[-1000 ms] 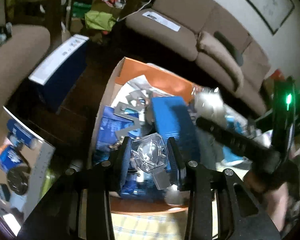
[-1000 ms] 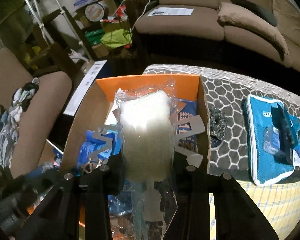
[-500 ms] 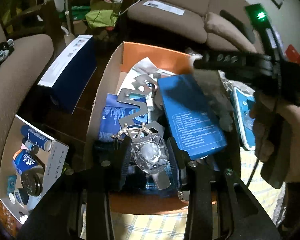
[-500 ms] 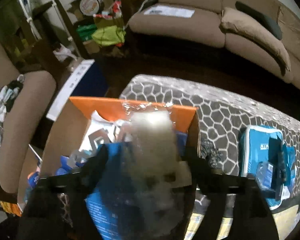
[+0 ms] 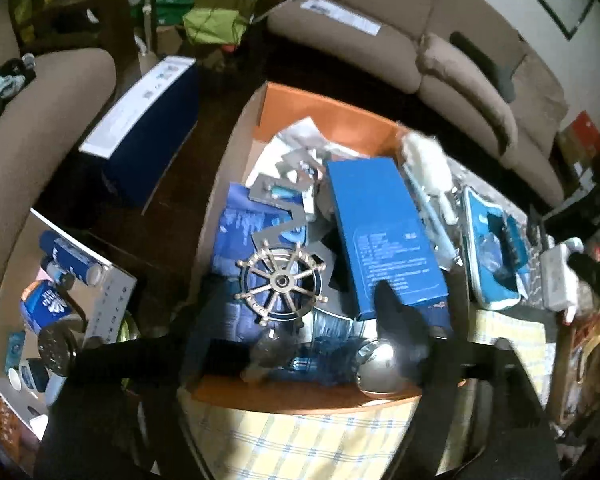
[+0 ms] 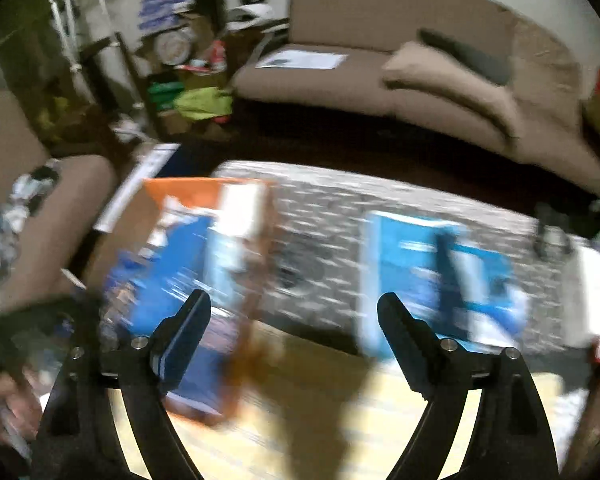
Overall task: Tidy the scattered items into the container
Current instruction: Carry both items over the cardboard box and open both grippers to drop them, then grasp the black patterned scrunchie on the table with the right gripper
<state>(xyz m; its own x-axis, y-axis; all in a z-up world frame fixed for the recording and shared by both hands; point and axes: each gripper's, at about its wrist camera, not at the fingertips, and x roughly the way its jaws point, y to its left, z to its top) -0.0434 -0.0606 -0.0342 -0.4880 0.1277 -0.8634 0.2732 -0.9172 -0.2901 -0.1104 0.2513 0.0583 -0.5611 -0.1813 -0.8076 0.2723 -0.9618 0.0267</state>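
The cardboard box (image 5: 236,184) with an orange inside holds a blue carton (image 5: 384,236), a brass ship's wheel (image 5: 280,280), silver cut-outs and a white fluffy bag (image 5: 424,160) against its right wall. My left gripper (image 5: 300,320) hangs over the box's near end with its jaws opening. A clear faceted piece (image 5: 276,350) lies loose low between them, untouched by the pads. My right gripper (image 6: 294,304) is above the table's front edge, right of the box (image 6: 172,188). Its jaws are opening too, with nothing between them. That view is blurred.
A blue zip pouch (image 5: 488,256) and a white adapter (image 5: 556,276) lie on the grey patterned table top (image 6: 328,200). A yellow checked cloth (image 5: 300,440) covers the near edge. On the floor left are a navy carton (image 5: 140,120) and a tray of bottles (image 5: 52,292). Sofas stand behind.
The left jaws spread and let go of the clear faceted piece, which dropped into the box. The right gripper released the white bag into the box and swung away to the right.
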